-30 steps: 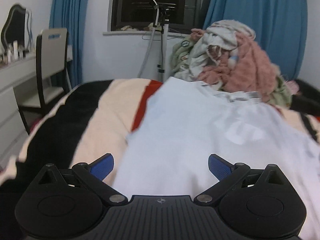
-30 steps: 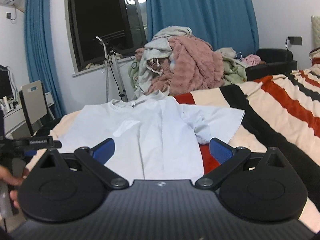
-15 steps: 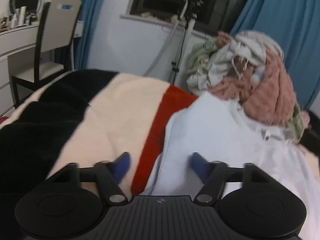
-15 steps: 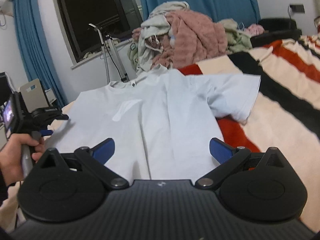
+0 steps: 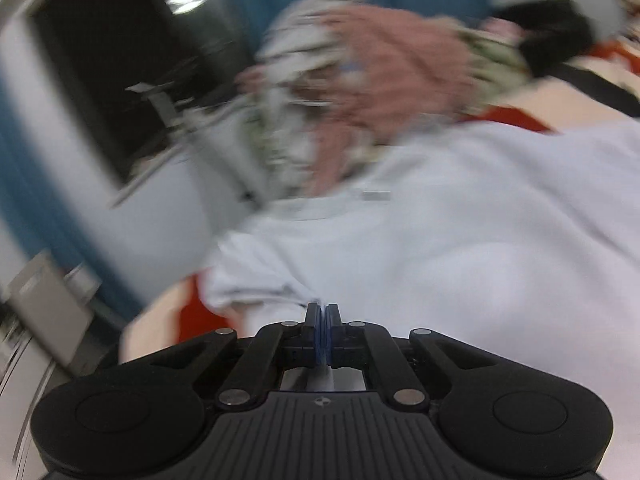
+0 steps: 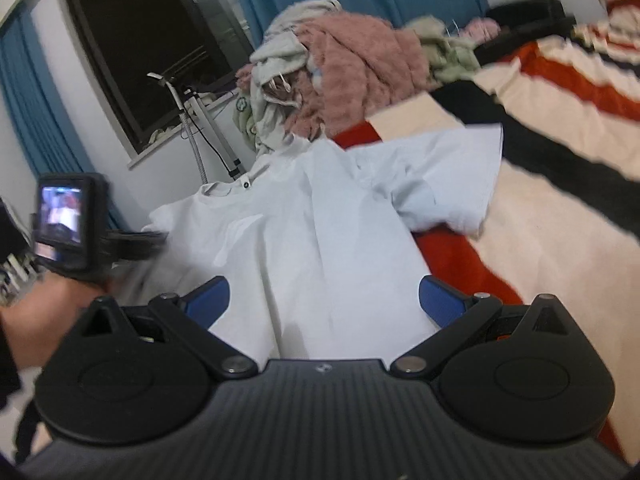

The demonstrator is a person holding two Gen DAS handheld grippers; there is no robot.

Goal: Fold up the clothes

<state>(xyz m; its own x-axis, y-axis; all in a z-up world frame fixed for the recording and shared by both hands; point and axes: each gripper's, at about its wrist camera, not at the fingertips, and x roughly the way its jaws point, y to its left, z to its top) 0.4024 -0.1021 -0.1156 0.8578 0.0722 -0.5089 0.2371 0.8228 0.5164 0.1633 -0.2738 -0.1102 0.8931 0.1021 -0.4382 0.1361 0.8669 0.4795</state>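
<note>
The white T-shirt (image 6: 320,240) lies spread on the striped blanket (image 6: 560,208), collar toward the heap of clothes (image 6: 352,68) at the far edge. The left gripper (image 5: 321,312) is pinched on its left sleeve (view blurred); the right gripper (image 6: 324,300) hovers wide over the hem.

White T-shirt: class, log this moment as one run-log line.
left gripper: shut on T-shirt sleeve edge | right gripper: open above hem | shirt: flat on striped blanket

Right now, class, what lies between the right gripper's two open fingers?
In the right wrist view, the lower body of the white T-shirt lies flat between the right gripper fingers, spread on the striped blanket.
</note>
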